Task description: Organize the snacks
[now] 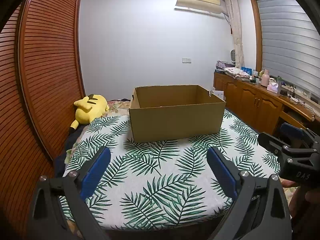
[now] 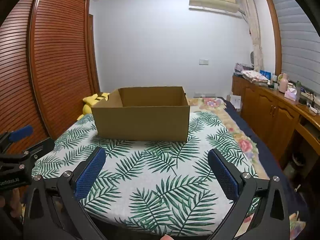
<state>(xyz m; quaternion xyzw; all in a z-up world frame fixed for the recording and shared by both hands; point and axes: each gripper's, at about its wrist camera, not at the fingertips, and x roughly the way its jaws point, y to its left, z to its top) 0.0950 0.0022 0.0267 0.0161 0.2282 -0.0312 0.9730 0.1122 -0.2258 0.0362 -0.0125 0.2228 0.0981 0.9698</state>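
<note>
On the bed point(image 1: 250, 140), over a leaf-print cloth point(image 1: 160, 172), an open cardboard box point(image 1: 176, 120) stands upright with its mouth facing up, which suits it to receive items dropped from above. I hold my left hand-held gripper point(image 1: 159, 170) level and low over the near end of the cloth, aimed at the box's front wall; its blue pads stand wide apart and grasp nothing. My right hand-held gripper point(image 2: 157, 170) sits just beside it at the same height, likewise spread wide and empty. Each unit shows at the edge of the other's view, so the two are held abreast, both facing the box. No snacks are visible in either view: the cloth between the grippers and the box is bare, and the box floor is hidden behind the front wall, so I cannot tell whether snacks lie inside. The scene therefore fits two conditions: snacks already stowed below the rim, or snacks located outside both views. The box lies ahead of both grippers, near but apart, centred between them. A yellow plush toy point(image 1: 90, 110) lies on the bed to the left of the box, beside the slatted wardrobe point(image 1: 44, 70), and takes no visible part in the task.
</note>
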